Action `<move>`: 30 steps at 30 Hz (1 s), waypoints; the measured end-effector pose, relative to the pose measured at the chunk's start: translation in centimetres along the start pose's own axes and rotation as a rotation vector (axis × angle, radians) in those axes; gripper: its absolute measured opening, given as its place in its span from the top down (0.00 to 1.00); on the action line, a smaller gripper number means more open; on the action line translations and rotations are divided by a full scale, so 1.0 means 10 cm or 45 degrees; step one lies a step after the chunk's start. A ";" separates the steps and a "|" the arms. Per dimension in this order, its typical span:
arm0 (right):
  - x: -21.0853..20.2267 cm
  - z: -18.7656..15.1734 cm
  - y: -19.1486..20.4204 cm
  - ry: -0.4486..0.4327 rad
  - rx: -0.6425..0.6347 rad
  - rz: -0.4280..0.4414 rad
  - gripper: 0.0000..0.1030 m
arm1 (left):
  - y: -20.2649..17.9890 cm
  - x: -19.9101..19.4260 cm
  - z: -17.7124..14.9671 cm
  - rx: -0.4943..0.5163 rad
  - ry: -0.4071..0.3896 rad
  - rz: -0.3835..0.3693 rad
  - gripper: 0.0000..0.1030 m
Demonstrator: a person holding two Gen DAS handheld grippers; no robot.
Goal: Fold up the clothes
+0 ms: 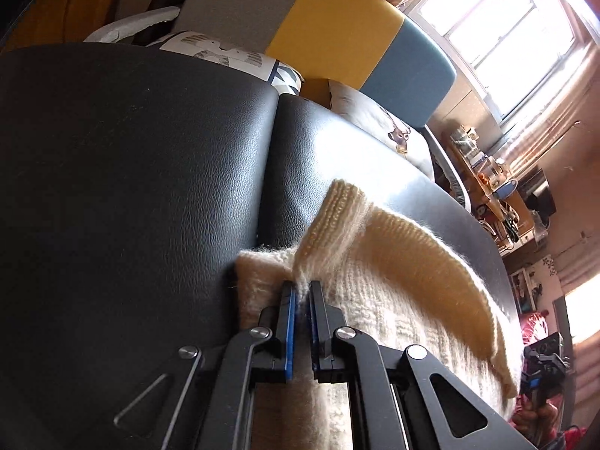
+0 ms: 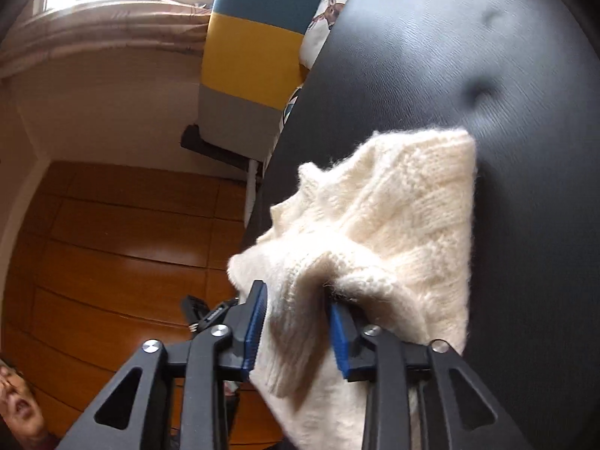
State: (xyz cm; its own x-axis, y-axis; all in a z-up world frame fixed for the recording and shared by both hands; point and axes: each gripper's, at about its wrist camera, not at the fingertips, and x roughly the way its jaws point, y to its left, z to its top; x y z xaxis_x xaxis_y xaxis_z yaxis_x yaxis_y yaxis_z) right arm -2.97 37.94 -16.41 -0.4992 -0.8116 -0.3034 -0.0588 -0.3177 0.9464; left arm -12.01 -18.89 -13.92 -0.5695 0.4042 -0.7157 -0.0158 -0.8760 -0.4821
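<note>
A cream knitted sweater (image 1: 378, 285) lies on a black leather cushion (image 1: 131, 187). My left gripper (image 1: 302, 287) is shut on a pinch of its fuzzy knit, and a ribbed edge stands up just beyond the fingertips. In the right wrist view the same sweater (image 2: 405, 206) is bunched into a folded block on the black cushion (image 2: 468, 56). My right gripper (image 2: 296, 292) is shut on a thick fold of it, the blue pads (image 2: 339, 332) pressed against the wool on both sides. The other gripper (image 1: 543, 375) shows small at the sweater's far end in the left wrist view.
Patterned pillows (image 1: 232, 56) and a yellow and blue cushion (image 1: 360, 37) lie past the black cushion. A bright window (image 1: 506, 18) and a cluttered desk (image 1: 491, 187) are at the right. A wooden wardrobe (image 2: 112, 243) fills the left of the right wrist view, with a person low in the corner.
</note>
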 end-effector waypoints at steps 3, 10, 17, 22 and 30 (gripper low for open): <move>0.00 -0.08 0.06 0.004 -0.004 0.010 0.56 | -0.04 -0.04 -0.04 0.000 -0.013 0.011 0.94; -0.08 0.05 0.23 -0.301 -0.054 0.032 0.55 | -0.16 -0.14 0.07 0.010 -0.068 -0.024 0.93; -0.13 0.14 0.08 -0.369 0.030 -0.261 0.55 | -0.12 -0.03 0.09 -0.022 0.010 -0.009 0.93; -0.07 -0.09 0.45 -0.223 -0.294 -0.505 0.55 | 0.02 -0.02 0.03 -0.101 0.049 -0.089 0.83; 0.15 -0.28 0.44 -0.069 -0.531 -0.706 0.55 | -0.10 -0.11 -0.04 -0.027 0.070 -0.119 0.72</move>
State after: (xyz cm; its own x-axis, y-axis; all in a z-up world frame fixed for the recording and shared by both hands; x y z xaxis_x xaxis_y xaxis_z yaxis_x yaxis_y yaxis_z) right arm -1.59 33.97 -13.02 -0.5343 -0.4531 -0.7136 0.0140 -0.8488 0.5285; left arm -11.04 -18.38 -12.86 -0.5205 0.4980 -0.6936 -0.0489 -0.8283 -0.5581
